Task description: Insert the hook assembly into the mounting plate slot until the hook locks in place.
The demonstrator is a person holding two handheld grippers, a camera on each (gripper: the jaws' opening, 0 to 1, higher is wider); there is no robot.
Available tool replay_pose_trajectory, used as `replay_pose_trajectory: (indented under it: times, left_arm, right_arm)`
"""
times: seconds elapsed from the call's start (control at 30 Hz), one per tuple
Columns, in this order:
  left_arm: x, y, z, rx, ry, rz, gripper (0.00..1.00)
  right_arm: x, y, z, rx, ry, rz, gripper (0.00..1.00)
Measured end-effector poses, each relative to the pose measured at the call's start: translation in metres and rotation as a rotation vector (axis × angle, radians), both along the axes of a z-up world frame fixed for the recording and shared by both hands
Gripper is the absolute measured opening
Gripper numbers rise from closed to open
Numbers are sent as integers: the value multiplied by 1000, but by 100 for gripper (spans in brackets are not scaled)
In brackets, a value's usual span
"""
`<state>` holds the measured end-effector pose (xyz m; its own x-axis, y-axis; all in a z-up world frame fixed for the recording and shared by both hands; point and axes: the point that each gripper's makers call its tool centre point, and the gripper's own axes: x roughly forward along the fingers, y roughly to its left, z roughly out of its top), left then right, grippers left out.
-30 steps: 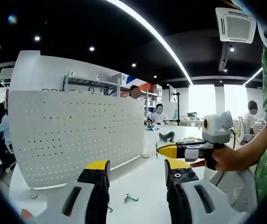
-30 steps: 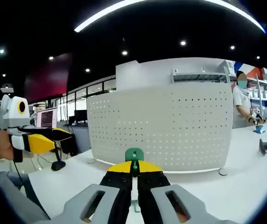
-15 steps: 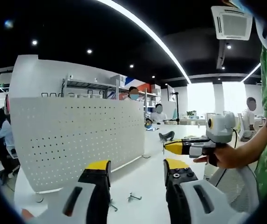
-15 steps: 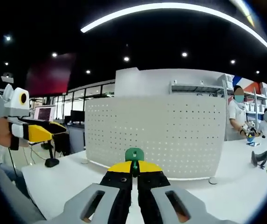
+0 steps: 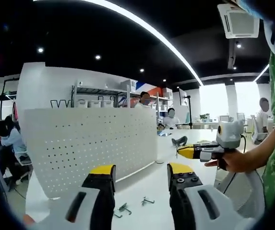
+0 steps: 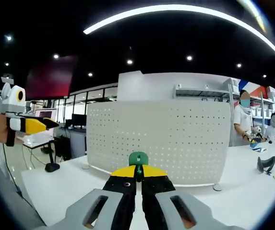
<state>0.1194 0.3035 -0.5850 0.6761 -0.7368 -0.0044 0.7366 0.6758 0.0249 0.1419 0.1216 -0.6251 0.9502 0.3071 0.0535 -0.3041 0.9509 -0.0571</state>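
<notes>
In the left gripper view, we see the white pegboard mounting plate (image 5: pixel 87 146) standing upright on the white worktop (image 5: pixel 149 184), off to the left. Our left tongs (image 5: pixel 139 173) are spread wide with nothing between the yellow-tipped jaws. Through that gap, two small metal hooks (image 5: pixel 136 205) lie loose on the worktop, near the plate's foot but not touching it. Further right, the right tongs (image 5: pixel 187 151) come in, held level in a hand (image 5: pixel 235 162) and well clear of the plate.

Over to the right gripper view: far left, the left tongs (image 6: pixel 48 123) float in a hand, apart from everything. At centre, our right tongs (image 6: pixel 138 170) are pressed together, pinching the green hook assembly (image 6: pixel 138 158), whose rounded green head pokes up above the yellow tips. Behind it stands the mounting plate (image 6: pixel 171 139), facing us; whether the hook touches it, we cannot tell. At the far right, a black object (image 6: pixel 264 164) sits on the worktop (image 6: pixel 238 194).
</notes>
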Motion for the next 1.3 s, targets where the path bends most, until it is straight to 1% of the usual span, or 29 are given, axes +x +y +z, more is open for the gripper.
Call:
replay_pose_trajectory:
  times: [0.13,0.4,0.77,0.97,1.03,1.1,1.3]
  left_arm:
    - [0,-3,2,-6,-4,-5,44]
    - [4,-1,9,-13,-16,-5,44]
    - [12,-2,7,-23,-5,-13,44]
    - [16,-5,4,-26,1,-20,44]
    - [18,-7,3,-23,4,-21,44]
    - [19,-9,3,-30,7,-26,44]
    - [22,-14,1,-31,8,-25,45]
  right_arm:
    - [2,-3,1,2,0,-10,1]
    - [6,-5,5,9,-5,-24,1]
    - [13,-11,5,18,6,-42,2]
    - [16,-11,15,24,1,-43,2]
    - [16,-10,20,33,-7,-38,2]
    - [18,-10,25,27,-15,-38,2]
    - [25,-14,38,33,-28,-48,2]
